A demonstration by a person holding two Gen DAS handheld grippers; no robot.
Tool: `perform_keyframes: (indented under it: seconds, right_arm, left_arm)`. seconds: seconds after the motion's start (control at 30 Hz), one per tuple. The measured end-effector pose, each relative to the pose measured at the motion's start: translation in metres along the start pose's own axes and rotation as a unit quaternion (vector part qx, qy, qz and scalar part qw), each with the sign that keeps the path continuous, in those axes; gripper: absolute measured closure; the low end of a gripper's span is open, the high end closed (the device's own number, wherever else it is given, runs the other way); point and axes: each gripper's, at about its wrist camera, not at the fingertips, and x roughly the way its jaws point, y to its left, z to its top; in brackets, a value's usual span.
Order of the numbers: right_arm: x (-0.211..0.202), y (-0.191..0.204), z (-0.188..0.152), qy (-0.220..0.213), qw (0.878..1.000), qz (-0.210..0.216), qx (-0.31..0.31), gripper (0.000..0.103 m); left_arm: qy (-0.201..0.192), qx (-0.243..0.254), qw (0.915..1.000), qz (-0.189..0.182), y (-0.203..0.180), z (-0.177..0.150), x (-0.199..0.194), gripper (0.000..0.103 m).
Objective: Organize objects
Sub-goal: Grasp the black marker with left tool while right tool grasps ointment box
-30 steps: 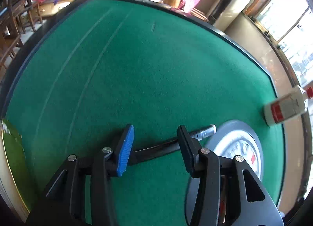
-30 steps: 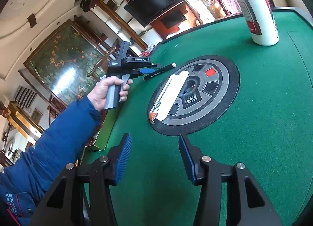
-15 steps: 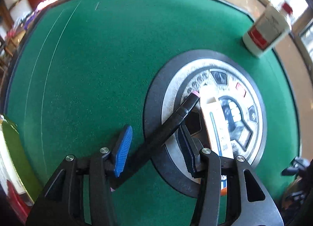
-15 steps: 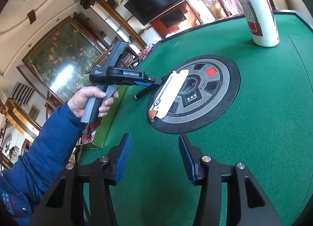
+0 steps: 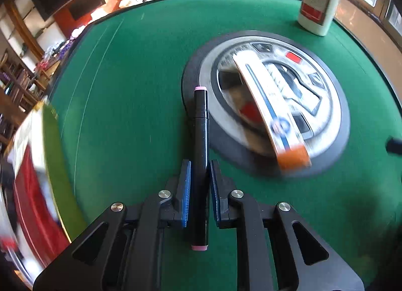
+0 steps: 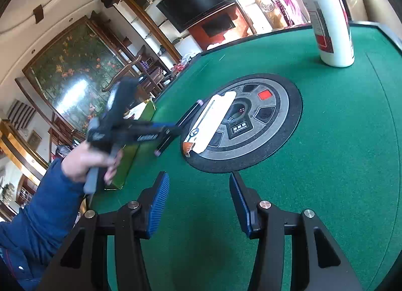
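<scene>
Left gripper (image 5: 200, 182) closing on a black marker (image 5: 201, 155), blue pads (image 5: 185, 185) hard against the barrel on both sides, pink caps showing at each end. Seen from the right wrist, same marker (image 6: 186, 120) carried above the green felt table (image 6: 339, 165), slanting down toward the near end, just beside the round black-and-silver hub (image 6: 273, 112) set in the middle of the table. Held by a hand (image 6: 85, 162) in a blue sleeve (image 6: 42, 213), blurred by motion.

Right gripper (image 6: 198, 200) standing half apart, nothing between its pads, low over bare felt on the near side of the hub.

White flat box with a blue stripe and orange end (image 5: 273, 112) lying across the hub, orange end hanging toward the near rim; in the right wrist view the box (image 6: 211, 122) close beside the marker, contact between them not clear.

White bottle with red label and red cap (image 6: 329, 22) upright on the felt beyond the hub, well apart from the rest. Green box (image 6: 130, 145) lying along the left edge of the table.
</scene>
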Motion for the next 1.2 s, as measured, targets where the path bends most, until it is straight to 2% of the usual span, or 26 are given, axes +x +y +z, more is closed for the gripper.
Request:
perform_keyframes:
  seconds: [0.07,0.17,0.27,0.4,0.53,0.63,0.7,0.8,0.83,0.87,0.9,0.93,0.97,1.13,1.2]
  right_arm:
    - [0.003,0.004,-0.002,0.002,1.000,-0.018,-0.013,0.050]
    - [0.012,0.013,-0.002,0.004,0.998,-0.056,-0.037,0.049]
    - [0.024,0.024,0.007,-0.002,0.997,-0.069,-0.026,0.048]
    - [0.057,0.040,0.028,-0.014,0.996,-0.087,0.009,0.033]
    - [0.106,0.050,0.048,0.006,0.990,-0.139,0.025,0.033]
    - [0.139,0.057,0.060,0.027,0.980,-0.198,-0.001,0.033]
    - [0.155,0.056,0.065,0.039,0.970,-0.239,-0.015,0.033]
    - [0.167,0.052,0.069,0.038,0.962,-0.268,-0.030,0.033]
    - [0.171,0.051,0.069,0.043,0.958,-0.280,-0.037,0.034]
    - [0.171,0.052,0.068,0.036,0.959,-0.276,-0.050,0.041]
    - [0.171,0.053,0.067,0.034,0.957,-0.282,-0.062,0.057]
    - [0.170,0.052,0.066,0.033,0.953,-0.293,-0.070,0.062]
    - [0.166,0.048,0.065,0.031,0.955,-0.287,-0.066,0.073]
    - [0.138,0.031,0.057,0.009,0.971,-0.238,-0.035,0.074]
    - [0.128,0.033,0.056,0.003,0.974,-0.224,-0.026,0.074]
  left_arm:
    - [-0.017,-0.011,0.9998,0.000,0.001,-0.025,-0.013,0.089]
    - [-0.050,-0.032,0.9982,0.001,-0.003,-0.045,-0.021,0.089]
    - [-0.074,-0.045,0.9963,0.000,-0.012,-0.054,-0.020,0.089]
    - [-0.091,-0.035,0.9952,0.008,-0.021,-0.063,-0.018,0.089]
    - [-0.099,-0.035,0.9945,0.005,-0.026,-0.064,-0.013,0.089]
    - [-0.100,-0.040,0.9941,-0.010,-0.020,-0.064,-0.012,0.088]
    - [-0.100,-0.045,0.9938,-0.018,-0.029,-0.053,-0.003,0.089]
    - [-0.099,-0.048,0.9936,-0.026,-0.029,-0.051,-0.003,0.089]
    - [-0.100,-0.044,0.9937,-0.023,-0.030,-0.051,-0.003,0.089]
    - [-0.100,-0.044,0.9937,-0.023,-0.031,-0.051,-0.002,0.089]
    - [-0.100,-0.045,0.9937,-0.025,-0.030,-0.051,-0.002,0.089]
    - [-0.100,-0.044,0.9937,-0.025,-0.031,-0.051,-0.002,0.089]
    - [-0.100,-0.045,0.9936,-0.027,-0.031,-0.051,-0.002,0.089]
    - [-0.102,-0.050,0.9923,-0.049,-0.030,-0.051,-0.003,0.089]
    - [-0.106,-0.051,0.9920,-0.046,-0.029,-0.050,-0.004,0.089]
